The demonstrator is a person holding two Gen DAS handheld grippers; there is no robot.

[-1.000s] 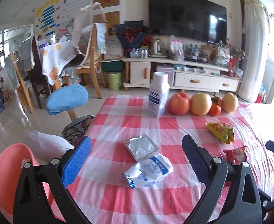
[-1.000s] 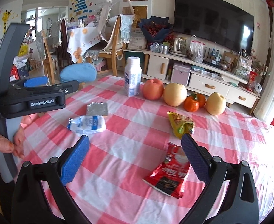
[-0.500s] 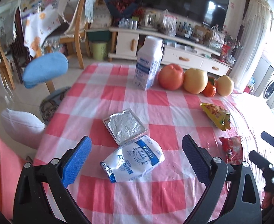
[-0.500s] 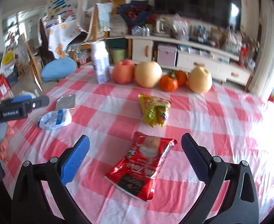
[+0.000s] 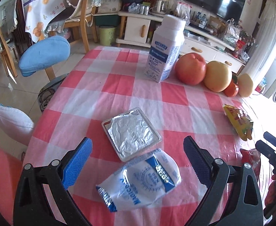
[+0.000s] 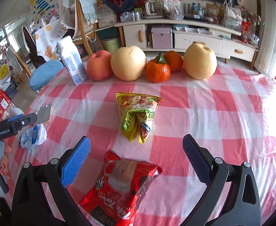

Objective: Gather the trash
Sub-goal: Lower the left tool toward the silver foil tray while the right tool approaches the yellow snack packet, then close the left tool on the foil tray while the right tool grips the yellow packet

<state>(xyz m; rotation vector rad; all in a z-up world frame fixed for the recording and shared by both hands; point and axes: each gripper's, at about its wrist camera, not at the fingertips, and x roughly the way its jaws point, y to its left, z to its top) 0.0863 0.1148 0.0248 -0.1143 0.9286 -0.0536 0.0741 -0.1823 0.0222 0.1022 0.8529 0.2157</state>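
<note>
On the red-and-white checked tablecloth lies a white-and-blue plastic wrapper, right between the wide-apart fingers of my open left gripper. A foil-lidded tray sits just beyond it. My right gripper is open above a red snack packet that lies between its fingers. A yellow-green snack bag lies farther ahead. The left gripper, held by a hand, shows at the left edge of the right wrist view, beside the white-and-blue wrapper.
A white milk carton stands at the table's far side with an apple, pears and oranges in a row. A blue-cushioned chair stands off the left edge. A cabinet and television fill the background.
Both grippers have dropped and moved forward over the table. The white-and-blue wrapper and the red packet now lie between their fingers and look larger. Both stay open.
</note>
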